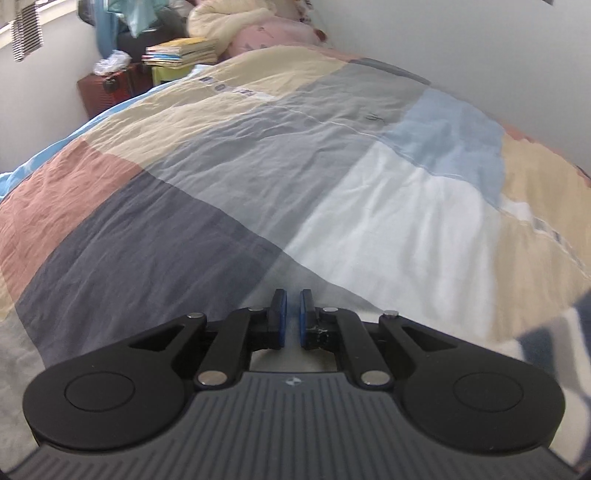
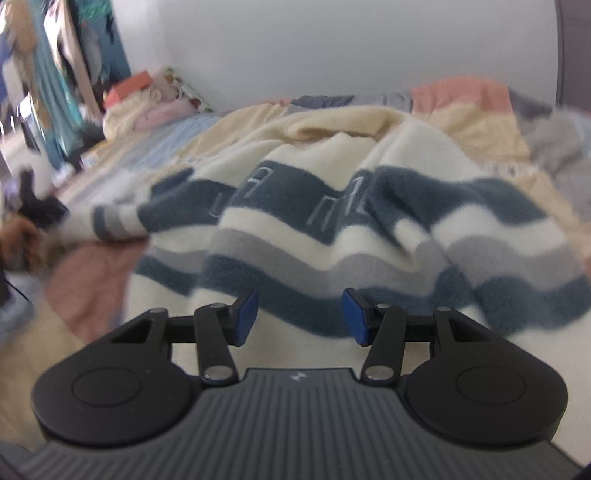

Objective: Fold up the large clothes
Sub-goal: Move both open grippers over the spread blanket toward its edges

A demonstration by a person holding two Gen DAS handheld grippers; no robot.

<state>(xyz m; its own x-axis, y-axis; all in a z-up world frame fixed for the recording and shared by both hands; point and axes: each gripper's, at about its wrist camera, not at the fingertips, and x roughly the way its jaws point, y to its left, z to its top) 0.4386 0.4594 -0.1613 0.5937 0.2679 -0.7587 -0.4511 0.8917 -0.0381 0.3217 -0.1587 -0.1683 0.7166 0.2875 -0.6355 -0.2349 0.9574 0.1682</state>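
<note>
A large knitted sweater, cream with dark blue and grey stripes, lies crumpled on the patchwork bedcover. My right gripper hovers just over its near hem, open, with nothing between the blue pads. One striped sleeve stretches left toward a blurred hand at the frame's edge. My left gripper is over bare bedcover, its pads almost together and holding nothing. A corner of the sweater shows blurred at the right edge of the left wrist view.
The bed runs along a white wall. Pillows and folded bedding are piled at its head. Beside the bed stand a stack of books and a red suitcase. Hanging clothes crowd the far left.
</note>
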